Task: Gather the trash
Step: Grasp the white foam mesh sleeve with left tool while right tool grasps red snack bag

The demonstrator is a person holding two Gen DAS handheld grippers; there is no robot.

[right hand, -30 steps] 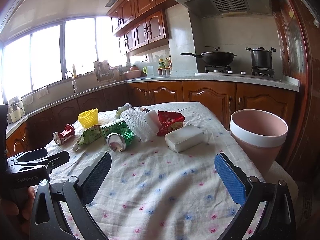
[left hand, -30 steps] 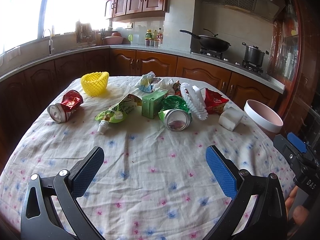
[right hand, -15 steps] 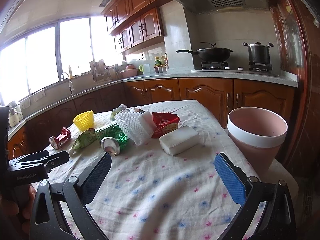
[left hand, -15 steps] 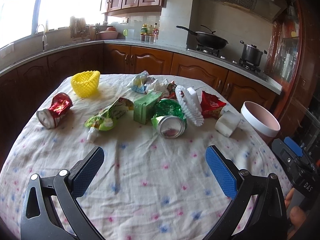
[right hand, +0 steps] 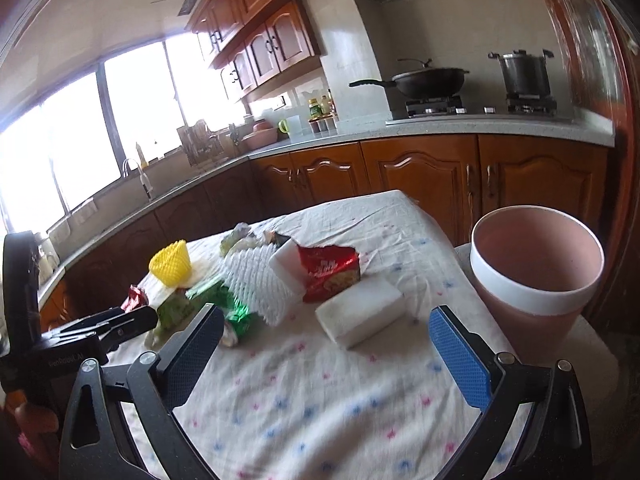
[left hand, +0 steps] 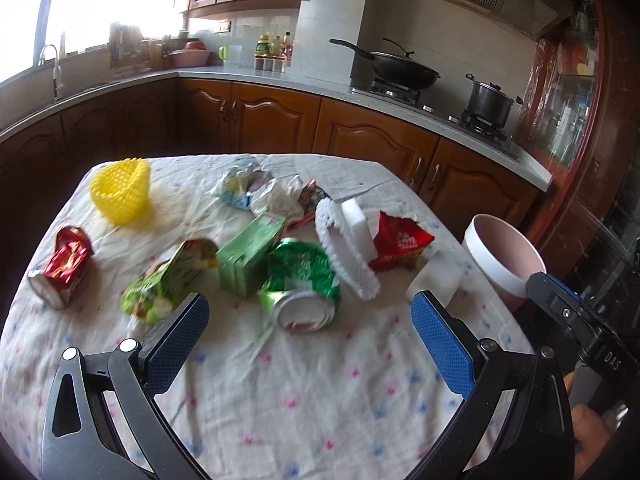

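Trash lies in a loose heap on the flowered tablecloth (left hand: 312, 392): a crushed green can (left hand: 300, 284), a green carton (left hand: 250, 256), a green pouch (left hand: 168, 284), a crushed red can (left hand: 64, 266), a red snack bag (left hand: 400, 242), white foam netting (left hand: 344, 252), a white block (right hand: 360, 314) and a yellow net cup (left hand: 122, 190). A pink bin (right hand: 536, 276) stands off the table's right edge. My left gripper (left hand: 308, 332) is open, just short of the green can. My right gripper (right hand: 326, 338) is open, near the white block.
Wooden cabinets and a grey counter (left hand: 280, 80) wrap round behind the table, with a sink at left, a wok (left hand: 400, 66) and a pot (left hand: 490, 100) on the stove. A dark cabinet (left hand: 592, 120) rises at the right. A person's fingers (left hand: 588, 432) hold the right gripper's handle.
Both grippers have moved forward over the table toward the trash heap, which now looks larger and nearer. Both stay open and nothing has been picked up.
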